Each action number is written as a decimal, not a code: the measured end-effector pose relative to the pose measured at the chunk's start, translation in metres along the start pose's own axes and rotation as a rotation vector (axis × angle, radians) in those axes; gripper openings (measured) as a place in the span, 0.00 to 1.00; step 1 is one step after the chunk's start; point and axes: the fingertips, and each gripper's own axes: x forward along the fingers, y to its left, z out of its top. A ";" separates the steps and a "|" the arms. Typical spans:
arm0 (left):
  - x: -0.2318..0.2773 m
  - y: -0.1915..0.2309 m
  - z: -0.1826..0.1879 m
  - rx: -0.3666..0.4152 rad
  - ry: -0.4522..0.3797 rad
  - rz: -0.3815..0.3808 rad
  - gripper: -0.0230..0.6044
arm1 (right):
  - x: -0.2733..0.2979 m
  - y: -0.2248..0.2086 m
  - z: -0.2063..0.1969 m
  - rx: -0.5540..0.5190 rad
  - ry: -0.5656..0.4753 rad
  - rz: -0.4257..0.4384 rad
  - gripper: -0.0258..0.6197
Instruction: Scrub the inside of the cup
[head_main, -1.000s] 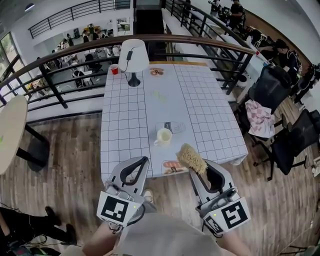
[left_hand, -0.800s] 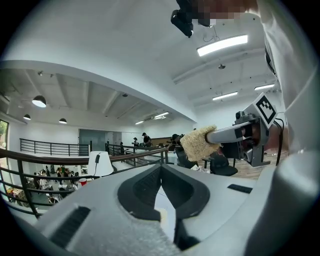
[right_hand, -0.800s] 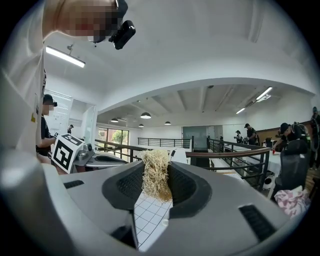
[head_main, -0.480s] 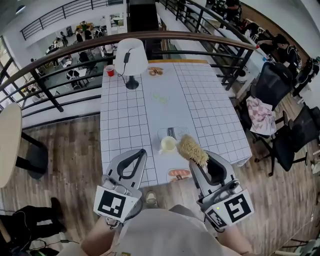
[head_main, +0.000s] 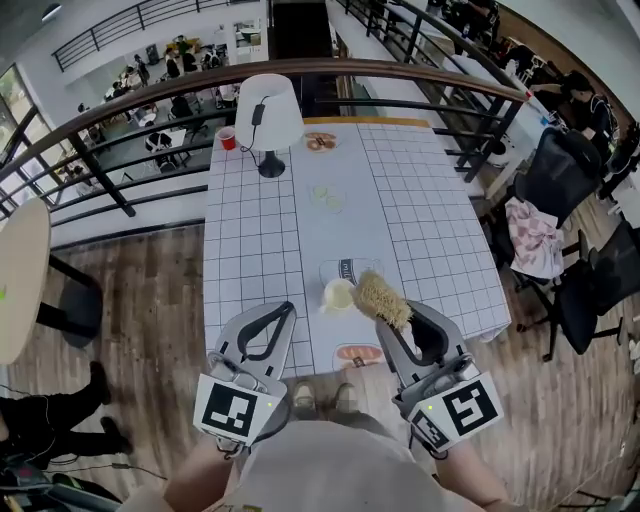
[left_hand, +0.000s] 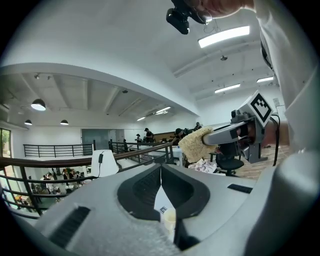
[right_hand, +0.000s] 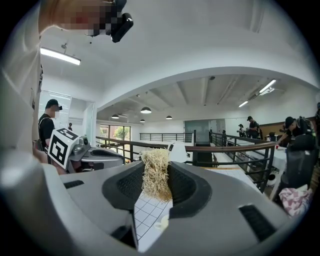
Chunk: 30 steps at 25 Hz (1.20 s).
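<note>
A cream cup (head_main: 337, 295) stands upright near the front edge of the white grid table (head_main: 255, 240). My right gripper (head_main: 398, 318) is shut on a tan fibre scrubber (head_main: 381, 299), whose bristly head hangs just to the right of the cup's rim. In the right gripper view the scrubber (right_hand: 156, 174) fills the gap between the jaws. My left gripper (head_main: 282, 311) hovers left of the cup, shut on nothing. In the left gripper view its jaws (left_hand: 161, 169) meet, and the cup (left_hand: 169, 218) shows below through the opening.
A white lamp (head_main: 268, 113), a red cup (head_main: 229, 139) and a plate of food (head_main: 321, 142) stand at the table's far end. A printed card (head_main: 346, 268) lies just behind the cup. A railing (head_main: 400, 80) runs behind the table; chairs (head_main: 560, 180) stand at right.
The right gripper has carried the scrubber up and left, closer to the cup. The left gripper stays shut beside it. The table sits nearer in the head view.
</note>
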 end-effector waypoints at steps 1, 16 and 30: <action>0.003 -0.001 -0.003 -0.001 0.012 0.007 0.06 | 0.001 -0.004 -0.004 0.016 0.007 0.005 0.23; 0.081 -0.022 -0.136 0.067 0.364 -0.205 0.21 | 0.061 -0.052 -0.086 0.063 0.193 0.017 0.23; 0.134 -0.031 -0.306 0.046 0.642 -0.254 0.21 | 0.112 -0.068 -0.188 0.133 0.364 0.046 0.23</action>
